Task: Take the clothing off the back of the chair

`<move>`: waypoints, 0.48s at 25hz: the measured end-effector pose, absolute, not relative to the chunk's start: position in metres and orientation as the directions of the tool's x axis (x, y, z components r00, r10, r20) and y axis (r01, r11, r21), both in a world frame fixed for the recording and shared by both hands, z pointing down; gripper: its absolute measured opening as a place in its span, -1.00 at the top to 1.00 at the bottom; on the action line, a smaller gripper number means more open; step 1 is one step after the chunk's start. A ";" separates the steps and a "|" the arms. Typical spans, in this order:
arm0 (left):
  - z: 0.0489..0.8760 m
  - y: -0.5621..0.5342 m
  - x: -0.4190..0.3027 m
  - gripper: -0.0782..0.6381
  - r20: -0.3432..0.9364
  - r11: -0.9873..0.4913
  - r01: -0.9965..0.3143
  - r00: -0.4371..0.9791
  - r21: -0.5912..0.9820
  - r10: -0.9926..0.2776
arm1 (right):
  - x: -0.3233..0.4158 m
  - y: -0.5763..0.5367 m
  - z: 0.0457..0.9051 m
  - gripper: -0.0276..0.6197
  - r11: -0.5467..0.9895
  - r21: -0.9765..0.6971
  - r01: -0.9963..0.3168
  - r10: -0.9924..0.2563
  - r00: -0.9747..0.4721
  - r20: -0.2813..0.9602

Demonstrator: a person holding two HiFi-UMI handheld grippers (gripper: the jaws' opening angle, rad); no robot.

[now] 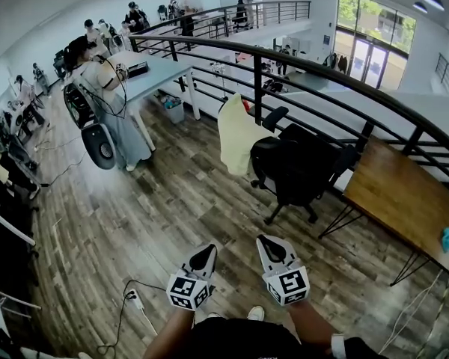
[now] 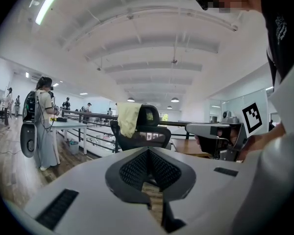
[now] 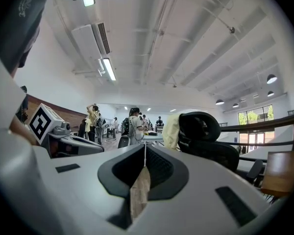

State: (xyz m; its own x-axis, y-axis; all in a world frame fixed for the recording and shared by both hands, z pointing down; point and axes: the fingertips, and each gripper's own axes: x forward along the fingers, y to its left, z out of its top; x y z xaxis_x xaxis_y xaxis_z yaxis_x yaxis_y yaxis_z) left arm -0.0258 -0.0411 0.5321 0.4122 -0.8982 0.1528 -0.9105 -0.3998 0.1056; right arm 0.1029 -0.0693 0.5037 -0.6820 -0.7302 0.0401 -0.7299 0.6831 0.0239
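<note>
A black office chair stands on the wood floor by the railing, a few steps ahead of me. Pale yellow clothing hangs over its back, on the side facing left. My left gripper and right gripper are held side by side low in the head view, both short of the chair, both shut and holding nothing. The left gripper view shows the chair and the clothing beyond the closed left gripper. The right gripper view shows the clothing beside the headrest, past the closed right gripper.
A curved black railing runs behind the chair. A wooden table stands to the right. A person with a backpack stands by a white table at the left. A cable and plug lie on the floor near my feet.
</note>
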 end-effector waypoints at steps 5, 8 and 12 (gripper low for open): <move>0.539 -0.047 -0.003 0.74 0.167 -0.430 -0.898 0.441 0.098 -0.882 | 0.125 -0.072 0.514 0.84 0.660 -0.004 -0.752 -0.750 -0.659 0.053; 0.538 -0.055 0.007 0.74 0.168 -0.452 -0.886 0.463 0.098 -0.870 | 0.133 -0.077 0.519 0.84 0.646 -0.017 -0.763 -0.761 -0.646 0.063; 0.535 -0.072 0.009 0.74 0.157 -0.476 -0.874 0.485 0.093 -0.860 | 0.130 -0.089 0.515 0.84 0.634 -0.007 -0.773 -0.772 -0.634 0.053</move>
